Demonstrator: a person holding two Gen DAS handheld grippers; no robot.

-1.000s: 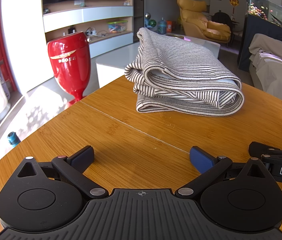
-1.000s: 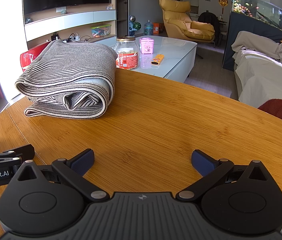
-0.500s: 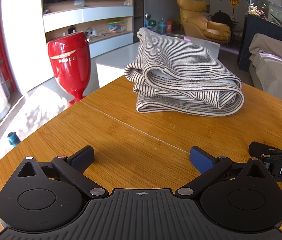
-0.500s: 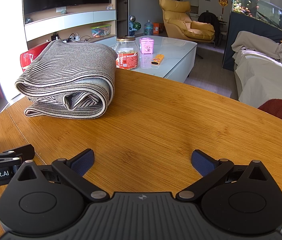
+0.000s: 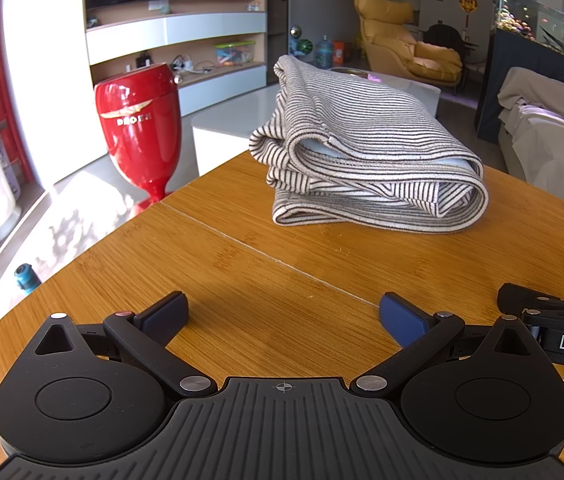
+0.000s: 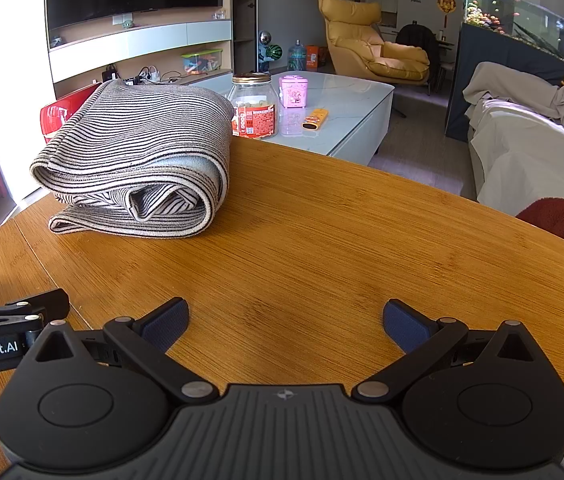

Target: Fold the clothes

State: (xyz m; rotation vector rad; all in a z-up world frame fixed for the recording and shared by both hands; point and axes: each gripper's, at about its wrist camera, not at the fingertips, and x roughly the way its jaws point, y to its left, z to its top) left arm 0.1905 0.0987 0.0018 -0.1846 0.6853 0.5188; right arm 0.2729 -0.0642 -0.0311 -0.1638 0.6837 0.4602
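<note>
A grey-and-black striped garment (image 5: pixel 365 156) lies folded in a thick stack on the wooden table (image 5: pixel 242 264); in the right wrist view the garment (image 6: pixel 142 160) is at the far left. My left gripper (image 5: pixel 282 316) is open and empty, low over the table, well short of the garment. My right gripper (image 6: pixel 285 322) is open and empty, to the right of the garment. Each gripper shows at the edge of the other's view: the right gripper (image 5: pixel 553 320) and the left gripper (image 6: pixel 10 320).
A red vase-shaped object (image 5: pixel 138 120) stands on the floor beyond the table's left edge. A white coffee table (image 6: pixel 341 100) with a jar (image 6: pixel 253 106), a pink box and an orange item is behind. A covered sofa (image 6: pixel 529 152) is right.
</note>
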